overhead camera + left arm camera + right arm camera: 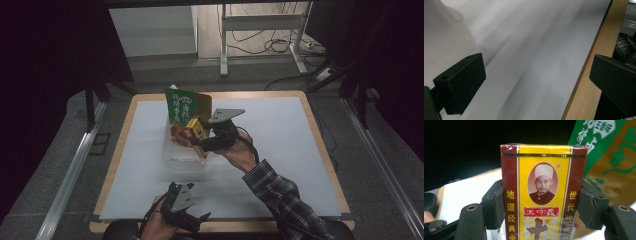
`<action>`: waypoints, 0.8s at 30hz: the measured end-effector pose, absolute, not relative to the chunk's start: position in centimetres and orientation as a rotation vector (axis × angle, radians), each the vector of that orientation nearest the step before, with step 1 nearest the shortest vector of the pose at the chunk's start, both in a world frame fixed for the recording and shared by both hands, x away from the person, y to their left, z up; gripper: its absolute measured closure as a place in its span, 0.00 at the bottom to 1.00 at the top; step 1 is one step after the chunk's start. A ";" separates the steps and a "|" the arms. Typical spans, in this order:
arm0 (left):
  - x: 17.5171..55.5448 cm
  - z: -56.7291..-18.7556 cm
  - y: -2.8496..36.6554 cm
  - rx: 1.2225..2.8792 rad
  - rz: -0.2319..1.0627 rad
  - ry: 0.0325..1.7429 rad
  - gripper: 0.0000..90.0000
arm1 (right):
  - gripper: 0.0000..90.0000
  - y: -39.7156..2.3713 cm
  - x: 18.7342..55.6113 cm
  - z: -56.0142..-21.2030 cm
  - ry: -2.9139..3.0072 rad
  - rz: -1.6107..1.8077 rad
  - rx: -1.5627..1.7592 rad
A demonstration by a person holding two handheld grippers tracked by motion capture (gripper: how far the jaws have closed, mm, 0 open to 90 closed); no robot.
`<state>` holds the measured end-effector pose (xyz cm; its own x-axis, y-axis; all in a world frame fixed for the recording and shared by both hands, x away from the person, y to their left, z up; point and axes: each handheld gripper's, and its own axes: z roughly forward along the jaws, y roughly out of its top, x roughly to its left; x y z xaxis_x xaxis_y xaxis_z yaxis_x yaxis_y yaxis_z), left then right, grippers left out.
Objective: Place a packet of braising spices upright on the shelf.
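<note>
On the white surface (280, 150) our clear bin (176, 152) already props a tall green packet (178, 106), so our right hand-held gripper (541, 206) clamps the yellow box (541, 190) over it, while the left hand-held gripper (186, 216) waits released near us.

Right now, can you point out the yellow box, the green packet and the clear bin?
yellow box (543, 192), right gripper view, middle of its front face
green packet (178, 106), high view, on its green printed face
clear bin (172, 155), high view, on its near left wall
</note>
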<state>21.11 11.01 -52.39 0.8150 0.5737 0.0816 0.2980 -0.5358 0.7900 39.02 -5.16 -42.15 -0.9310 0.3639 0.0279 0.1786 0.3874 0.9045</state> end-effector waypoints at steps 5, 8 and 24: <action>21.1 -52.4 11.0 2.160 0.421 0.641 0.01 | 0.35 -4.3 39.3 -42.6 2.465 1.578 0.488; 21.1 -52.4 11.0 2.159 0.421 0.641 0.01 | 0.35 -3.8 39.4 -42.8 2.469 1.588 0.490; 21.0 -52.4 10.9 2.164 0.421 0.635 0.01 | 0.35 -1.8 38.8 -44.4 2.466 1.619 0.485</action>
